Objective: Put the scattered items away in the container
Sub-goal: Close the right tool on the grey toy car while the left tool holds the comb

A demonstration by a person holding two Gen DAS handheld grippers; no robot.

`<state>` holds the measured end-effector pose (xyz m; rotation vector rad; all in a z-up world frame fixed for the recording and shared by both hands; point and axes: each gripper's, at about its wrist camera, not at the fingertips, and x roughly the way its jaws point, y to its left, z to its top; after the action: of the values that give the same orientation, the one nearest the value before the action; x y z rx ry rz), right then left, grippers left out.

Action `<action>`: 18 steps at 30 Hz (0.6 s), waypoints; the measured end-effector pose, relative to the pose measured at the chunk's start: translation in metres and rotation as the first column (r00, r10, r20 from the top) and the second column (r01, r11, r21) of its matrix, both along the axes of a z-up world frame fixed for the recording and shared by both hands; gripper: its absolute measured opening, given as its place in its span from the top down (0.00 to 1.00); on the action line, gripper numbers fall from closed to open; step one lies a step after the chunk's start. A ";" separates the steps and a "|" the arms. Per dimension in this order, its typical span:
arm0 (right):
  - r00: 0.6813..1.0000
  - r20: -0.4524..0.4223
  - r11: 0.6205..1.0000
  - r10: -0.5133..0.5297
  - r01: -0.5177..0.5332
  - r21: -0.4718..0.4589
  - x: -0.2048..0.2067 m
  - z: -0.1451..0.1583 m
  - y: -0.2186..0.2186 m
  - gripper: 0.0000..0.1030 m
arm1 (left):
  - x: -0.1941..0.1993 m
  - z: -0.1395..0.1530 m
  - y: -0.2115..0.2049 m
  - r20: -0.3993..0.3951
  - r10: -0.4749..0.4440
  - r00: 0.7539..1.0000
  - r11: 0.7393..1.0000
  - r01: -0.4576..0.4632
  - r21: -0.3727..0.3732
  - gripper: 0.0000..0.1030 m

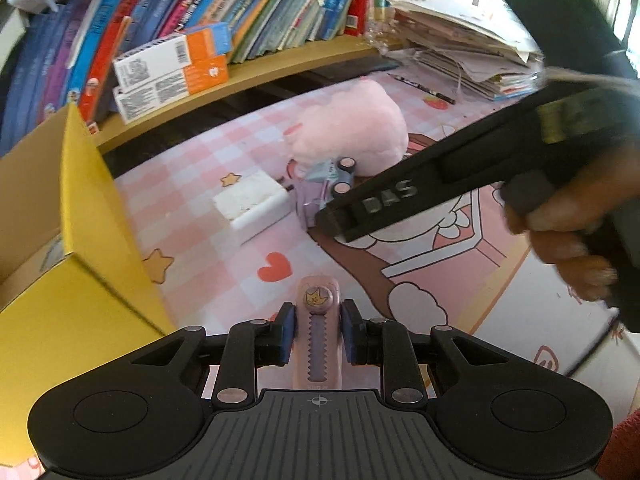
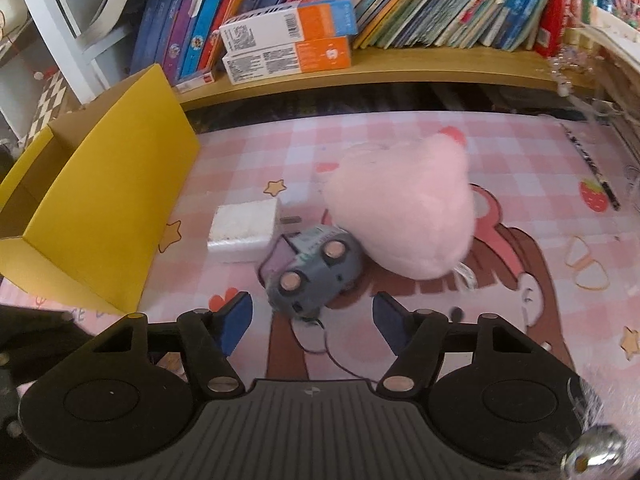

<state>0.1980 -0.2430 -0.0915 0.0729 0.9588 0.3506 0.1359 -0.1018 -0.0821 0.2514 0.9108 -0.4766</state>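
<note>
My left gripper [image 1: 318, 330] is shut on a pink utility knife [image 1: 318, 332] with a crown sticker, held just right of the yellow cardboard box [image 1: 96, 216]. My right gripper [image 2: 312, 320] is open and empty, just in front of a grey-purple toy car [image 2: 316, 270] lying on its side. The car [image 1: 328, 188] leans against a pink plush toy [image 2: 404, 216], with a white charger block [image 2: 244, 228] to its left. In the left wrist view the right gripper's black body [image 1: 460, 176] reaches over the car, beside the plush [image 1: 352, 128] and the charger [image 1: 252, 204].
Everything lies on a pink checkered cartoon mat [image 2: 520, 160]. A wooden shelf [image 2: 400, 68] of books runs along the back, with orange-and-white boxes [image 2: 288, 40] on it. A paper stack [image 1: 460, 48] sits back right. A pencil [image 2: 592, 172] lies at the mat's right.
</note>
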 end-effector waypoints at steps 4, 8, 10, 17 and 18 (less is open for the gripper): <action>1.000 0.001 1.000 0.006 -0.006 -0.025 0.010 -0.006 0.011 0.36 | -0.003 0.004 0.005 0.007 0.013 1.000 1.000 -0.013 -0.003 0.78; 1.000 0.010 0.999 -0.001 0.002 -0.037 0.018 -0.009 0.016 0.36 | -0.005 0.006 0.010 0.006 0.030 1.000 1.000 -0.030 -0.010 0.78; 1.000 0.013 0.999 -0.006 0.006 -0.044 0.021 -0.011 0.018 0.36 | -0.007 0.007 0.012 0.006 0.034 0.999 0.999 -0.034 -0.013 0.78; 1.000 0.019 0.998 -0.012 0.013 -0.069 0.022 -0.014 0.020 0.42 | -0.012 0.014 0.018 0.020 0.043 0.999 0.999 -0.043 -0.025 0.78; 1.000 0.019 0.997 -0.010 0.012 -0.073 0.021 -0.013 0.020 0.42 | -0.012 0.016 0.018 0.024 0.043 0.999 0.999 -0.043 -0.027 0.78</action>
<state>0.2187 -0.2234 -0.1048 0.0085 0.9515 0.3056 0.1237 -0.0838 -0.0658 0.2128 0.8838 -0.4448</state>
